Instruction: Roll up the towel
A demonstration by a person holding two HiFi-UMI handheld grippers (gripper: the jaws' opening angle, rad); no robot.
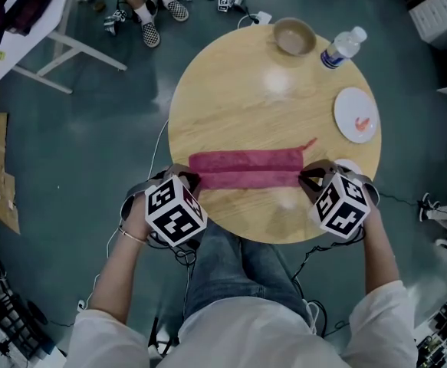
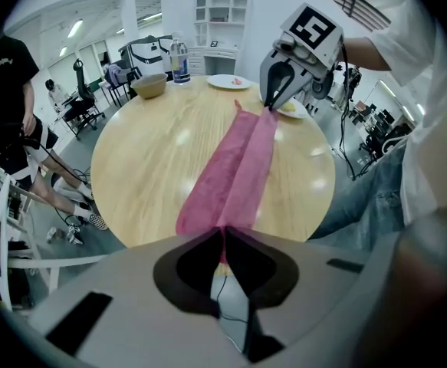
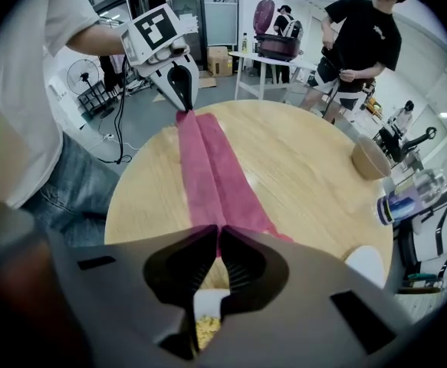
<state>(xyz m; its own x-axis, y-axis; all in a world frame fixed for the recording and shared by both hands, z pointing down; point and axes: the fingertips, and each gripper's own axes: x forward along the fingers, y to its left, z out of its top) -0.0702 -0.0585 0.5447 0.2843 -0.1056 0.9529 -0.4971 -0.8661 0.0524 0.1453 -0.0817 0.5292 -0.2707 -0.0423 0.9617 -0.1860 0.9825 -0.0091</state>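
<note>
Head view: the pink towel point(image 1: 246, 169) lies as a long folded strip across the near part of the round table point(image 1: 238, 83), between the left gripper point(image 1: 193, 181) and the right gripper point(image 1: 306, 179). Left gripper view: jaws pressed together, pinching one towel end (fabric runs straight out from them). Right gripper view: jaws likewise closed on the opposite end.

Left gripper point(image 1: 192, 179) and right gripper point(image 1: 307, 179) point steeply down, fingers seemingly clamped on the towel point(image 1: 246, 167) ends.
</note>
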